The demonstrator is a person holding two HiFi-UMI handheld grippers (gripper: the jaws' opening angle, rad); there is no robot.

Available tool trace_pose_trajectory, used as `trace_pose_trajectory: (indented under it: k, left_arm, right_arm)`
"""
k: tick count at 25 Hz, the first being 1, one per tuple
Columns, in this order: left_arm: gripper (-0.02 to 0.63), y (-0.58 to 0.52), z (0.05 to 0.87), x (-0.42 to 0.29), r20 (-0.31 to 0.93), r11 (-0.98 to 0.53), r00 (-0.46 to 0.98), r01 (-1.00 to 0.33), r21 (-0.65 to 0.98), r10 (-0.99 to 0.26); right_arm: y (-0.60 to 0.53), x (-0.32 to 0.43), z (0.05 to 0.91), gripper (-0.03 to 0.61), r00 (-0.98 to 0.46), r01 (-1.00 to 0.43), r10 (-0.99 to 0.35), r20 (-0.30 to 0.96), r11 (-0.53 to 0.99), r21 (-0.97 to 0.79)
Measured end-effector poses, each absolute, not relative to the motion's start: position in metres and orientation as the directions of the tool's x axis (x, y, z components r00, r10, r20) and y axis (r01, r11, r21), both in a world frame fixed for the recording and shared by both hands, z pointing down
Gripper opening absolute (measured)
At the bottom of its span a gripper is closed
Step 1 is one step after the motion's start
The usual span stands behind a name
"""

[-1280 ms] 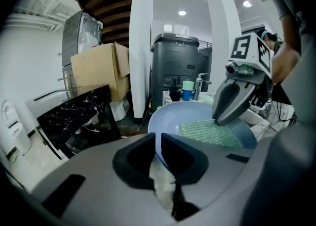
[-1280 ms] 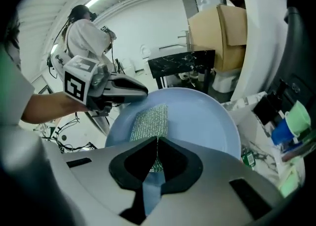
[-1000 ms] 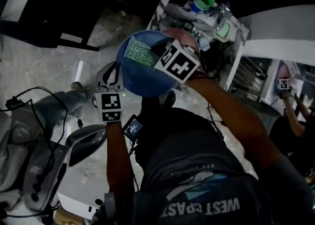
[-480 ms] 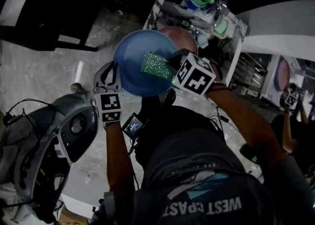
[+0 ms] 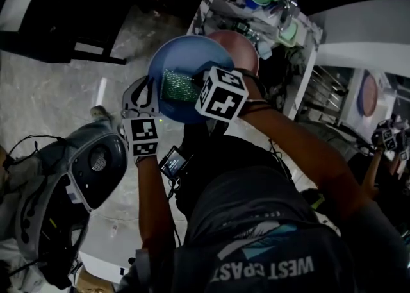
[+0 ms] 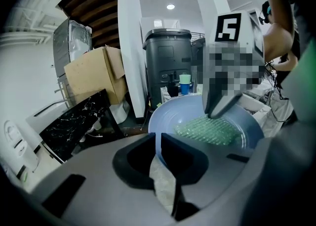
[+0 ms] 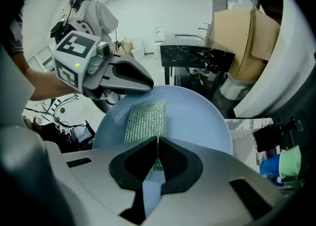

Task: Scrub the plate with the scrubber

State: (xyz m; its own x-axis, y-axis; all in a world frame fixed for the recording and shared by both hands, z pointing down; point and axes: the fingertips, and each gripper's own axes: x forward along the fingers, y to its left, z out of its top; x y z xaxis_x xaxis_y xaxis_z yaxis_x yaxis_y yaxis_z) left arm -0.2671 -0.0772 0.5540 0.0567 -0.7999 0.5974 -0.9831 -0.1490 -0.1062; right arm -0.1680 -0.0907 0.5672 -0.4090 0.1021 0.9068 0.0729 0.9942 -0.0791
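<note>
1. Leftward since half a second ago: your right gripper (image 7: pixel 157 147) has dragged the green mesh scrubber (image 5: pixel 179 86) across the round blue plate (image 5: pixel 192 54).
2. Your left gripper (image 6: pixel 158 143) clamps the plate's rim.
3. Right jaws pinch the scrubber's edge.
4. Your dark shirt (image 5: pixel 266 266) reads "WEST".

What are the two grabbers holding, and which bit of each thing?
The left gripper pinches the round blue plate by its rim. The right gripper pinches the green mesh scrubber by its near end.

plate (image 5: pixel 187 54): blue, round, tilted | scrubber (image 5: pixel 179 87): green mesh, flat on plate
</note>
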Motion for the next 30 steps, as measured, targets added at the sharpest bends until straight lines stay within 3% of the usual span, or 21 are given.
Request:
trace_pose_trajectory:
  k: [9, 18, 23, 30]
  left_arm:
    - [0.035, -0.075, 0.553, -0.267, 0.590, -0.162, 0.067, -0.981, -0.109, -0.805]
    - [0.034, -0.076, 0.554, -0.267, 0.590, -0.171, 0.076, -0.979, -0.107, -0.804]
    - [0.034, -0.077, 0.553, -0.267, 0.589, -0.173, 0.079, -0.979, -0.104, -0.804]
    - [0.034, -0.077, 0.553, -0.267, 0.587, -0.167, 0.075, -0.980, -0.105, -0.806]
  right_arm:
    - [-0.169, -0.149, 0.554, 0.040, -0.361, -0.018, -0.048, 0.931, 0.999, 0.044]
    - [-0.105, -0.110, 0.560, 0.040, -0.284, 0.072, 0.044, 0.958, 0.997, -0.025]
    - [-0.074, -0.139, 0.567, 0.040, -0.303, 0.140, 0.095, 0.948, 0.989, -0.055]
    - [-0.113, -0.176, 0.569, 0.040, -0.338, 0.121, 0.045, 0.940, 0.993, -0.003]
